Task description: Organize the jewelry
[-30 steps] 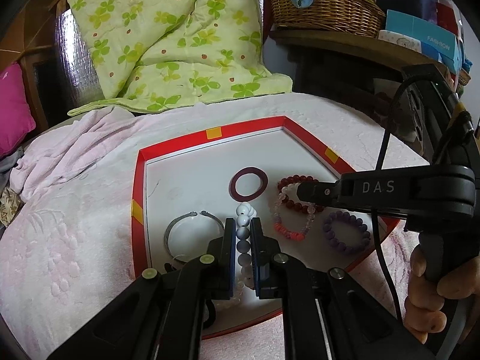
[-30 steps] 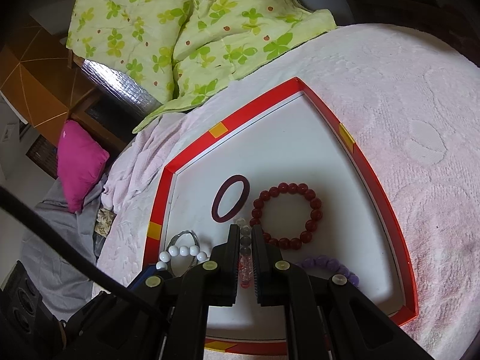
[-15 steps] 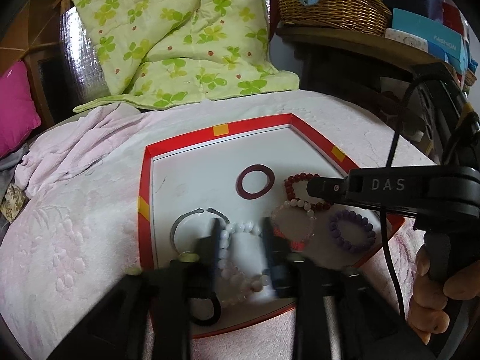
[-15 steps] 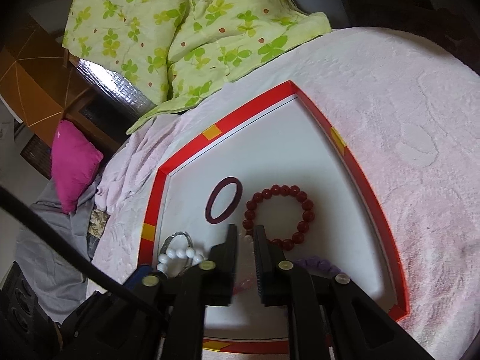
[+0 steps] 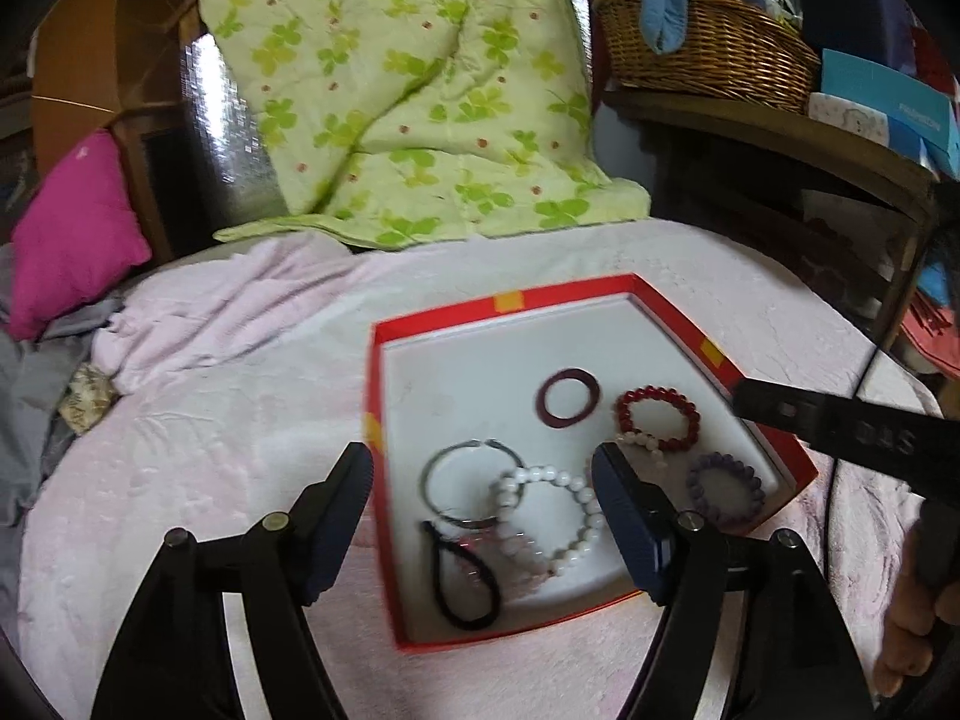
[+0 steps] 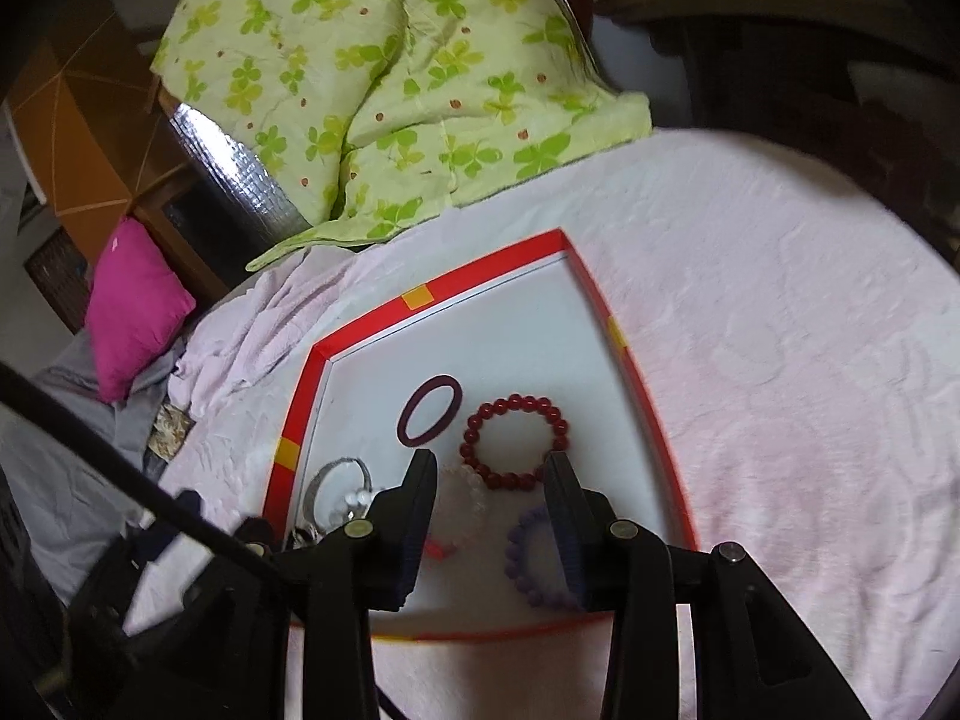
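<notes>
A red-rimmed white tray (image 5: 441, 309) (image 6: 480, 267) lies on the pink blanket. In it lie a maroon ring (image 5: 567, 397) (image 6: 429, 408), a red bead bracelet (image 5: 657, 417) (image 6: 513, 441), a purple bead bracelet (image 5: 725, 489) (image 6: 531, 564), a white bead bracelet (image 5: 549, 519), a silver bangle (image 5: 465, 480) (image 6: 336, 483), a black hair tie (image 5: 462, 585) and a pale pink bracelet (image 6: 462, 498). My left gripper (image 5: 483, 465) is open and empty above the tray's near left part. My right gripper (image 6: 492, 462) is open and empty above the pale pink and red bracelets.
A green clover quilt (image 5: 408, 90) (image 6: 390, 72) lies behind the tray. A magenta cushion (image 5: 72, 234) is at the far left. A wicker basket (image 5: 708, 42) and boxes stand on a shelf at the back right. The right tool's body (image 5: 852, 432) reaches over the tray's right edge.
My left gripper let go of the white bead bracelet, opened wide and drew back. My right gripper opened from shut and let go of the pale pink bracelet, which now lies in the tray.
</notes>
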`<state>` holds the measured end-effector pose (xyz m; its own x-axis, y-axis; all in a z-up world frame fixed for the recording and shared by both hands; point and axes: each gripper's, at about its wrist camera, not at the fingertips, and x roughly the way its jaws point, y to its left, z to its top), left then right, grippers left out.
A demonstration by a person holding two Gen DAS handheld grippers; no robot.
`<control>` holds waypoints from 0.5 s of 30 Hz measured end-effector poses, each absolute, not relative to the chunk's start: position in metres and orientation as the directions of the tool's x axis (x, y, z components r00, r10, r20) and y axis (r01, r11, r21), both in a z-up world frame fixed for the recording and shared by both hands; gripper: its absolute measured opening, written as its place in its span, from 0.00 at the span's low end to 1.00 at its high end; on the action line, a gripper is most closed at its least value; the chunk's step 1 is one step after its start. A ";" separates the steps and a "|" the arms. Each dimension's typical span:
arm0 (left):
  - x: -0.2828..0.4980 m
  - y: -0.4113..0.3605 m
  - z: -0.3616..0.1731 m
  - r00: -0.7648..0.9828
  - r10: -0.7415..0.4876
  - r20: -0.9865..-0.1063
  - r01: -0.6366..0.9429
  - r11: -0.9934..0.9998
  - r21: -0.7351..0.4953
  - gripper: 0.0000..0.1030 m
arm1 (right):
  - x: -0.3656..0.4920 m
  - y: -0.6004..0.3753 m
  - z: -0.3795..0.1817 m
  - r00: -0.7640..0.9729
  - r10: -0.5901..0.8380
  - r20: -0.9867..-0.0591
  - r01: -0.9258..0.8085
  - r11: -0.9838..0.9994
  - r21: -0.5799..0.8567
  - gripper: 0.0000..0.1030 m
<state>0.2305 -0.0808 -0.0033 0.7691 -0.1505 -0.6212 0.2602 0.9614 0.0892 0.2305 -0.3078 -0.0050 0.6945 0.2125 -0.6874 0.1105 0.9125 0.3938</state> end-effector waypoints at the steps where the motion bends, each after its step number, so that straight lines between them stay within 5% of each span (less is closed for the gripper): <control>1: 0.229 -0.079 -0.001 0.772 -0.142 -0.619 0.251 0.964 0.092 0.74 | 0.223 -0.307 0.000 0.703 0.193 -0.685 0.103 0.925 0.366 0.40; 3: 0.222 -0.073 0.007 0.785 -0.110 -0.610 0.218 0.970 0.106 0.74 | 0.212 -0.305 0.007 0.713 0.172 -0.679 0.091 0.938 0.334 0.48; 15: 0.163 -0.032 0.050 0.822 0.129 -0.554 -0.026 0.982 0.189 0.77 | 0.127 -0.262 0.052 0.788 0.082 -0.610 0.016 0.988 0.154 0.58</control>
